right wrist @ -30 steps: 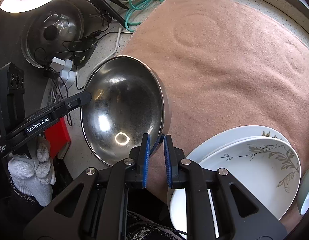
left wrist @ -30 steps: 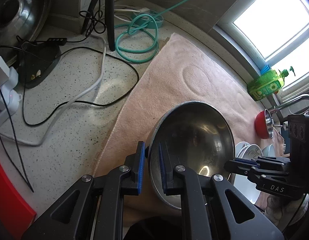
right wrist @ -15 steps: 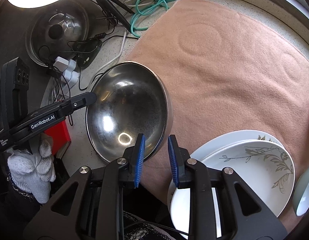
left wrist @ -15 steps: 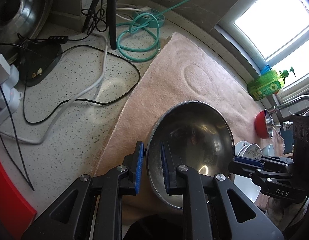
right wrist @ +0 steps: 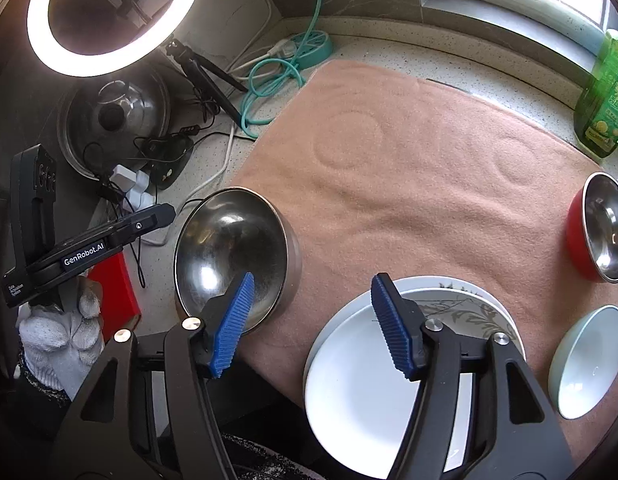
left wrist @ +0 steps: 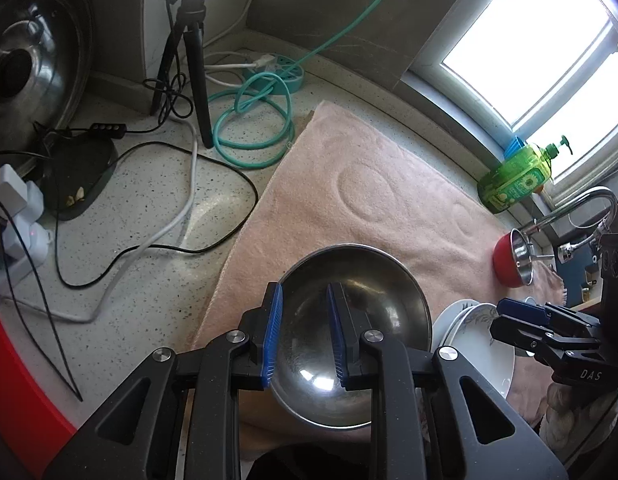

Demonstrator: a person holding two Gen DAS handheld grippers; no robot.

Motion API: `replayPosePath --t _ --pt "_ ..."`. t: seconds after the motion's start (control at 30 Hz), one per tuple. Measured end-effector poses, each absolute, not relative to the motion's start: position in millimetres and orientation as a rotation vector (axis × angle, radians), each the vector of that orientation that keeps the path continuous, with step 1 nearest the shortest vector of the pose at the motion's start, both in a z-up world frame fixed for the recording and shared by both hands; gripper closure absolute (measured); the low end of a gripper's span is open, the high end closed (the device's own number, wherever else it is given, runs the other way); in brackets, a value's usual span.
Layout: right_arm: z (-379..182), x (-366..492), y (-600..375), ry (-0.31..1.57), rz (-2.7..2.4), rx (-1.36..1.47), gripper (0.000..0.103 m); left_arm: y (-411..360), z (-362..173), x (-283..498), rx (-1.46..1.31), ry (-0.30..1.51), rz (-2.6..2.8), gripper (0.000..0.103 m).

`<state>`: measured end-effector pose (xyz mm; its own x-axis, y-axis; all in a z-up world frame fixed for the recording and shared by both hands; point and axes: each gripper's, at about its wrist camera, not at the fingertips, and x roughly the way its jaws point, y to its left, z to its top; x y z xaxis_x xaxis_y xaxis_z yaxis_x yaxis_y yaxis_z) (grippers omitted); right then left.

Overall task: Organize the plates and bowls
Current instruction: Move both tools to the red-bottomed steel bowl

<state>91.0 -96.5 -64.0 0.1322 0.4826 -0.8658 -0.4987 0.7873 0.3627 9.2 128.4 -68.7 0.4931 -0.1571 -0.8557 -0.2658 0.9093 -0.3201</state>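
Left hand-held gripper (left wrist: 303, 336): jaws just parted slightly, nothing gripped. Right hand-held gripper (right wrist: 313, 326): jaws just spread wide, empty. Steel bowl (right wrist: 233, 256): set at pink towel's (right wrist: 421, 168) near-left corner, apparently released. Stacked plates (right wrist: 361, 380): beside it. Red bowl (right wrist: 589, 228): right edge.

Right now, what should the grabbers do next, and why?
Probably lift both clear. The steel bowl sits on the pink towel, and the left gripper and right gripper have just been opening, nothing pinched. Then the right could reach for the stacked plates beneath it.
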Motion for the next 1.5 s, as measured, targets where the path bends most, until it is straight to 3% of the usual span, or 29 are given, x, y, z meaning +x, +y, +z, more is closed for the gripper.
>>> replayPosePath --t 0.07,0.17,0.27,0.43,0.57,0.7,1.5 --pt "-57 93 -108 1.228 0.696 0.004 0.027 124 -63 11 -0.443 1.044 0.056 0.064" --pt "-48 94 -123 1.187 0.659 0.015 0.022 113 -55 14 -0.414 1.029 0.032 0.061" --pt "-40 95 -140 1.148 0.632 0.029 0.017 103 -49 18 -0.401 1.013 0.009 0.042" --pt "-33 98 -170 1.092 0.547 0.059 0.017 84 -41 26 -0.363 0.996 -0.02 0.033" --pt "-27 99 -195 1.043 0.472 0.07 0.017 67 -36 33 -0.333 0.987 -0.046 0.032" --pt "-22 98 -219 0.993 0.416 0.107 0.007 51 -35 41 -0.319 0.993 -0.08 0.032" --pt "-36 123 -359 1.016 0.176 0.19 0.006 -77 -35 98 -0.202 1.01 -0.278 0.032"
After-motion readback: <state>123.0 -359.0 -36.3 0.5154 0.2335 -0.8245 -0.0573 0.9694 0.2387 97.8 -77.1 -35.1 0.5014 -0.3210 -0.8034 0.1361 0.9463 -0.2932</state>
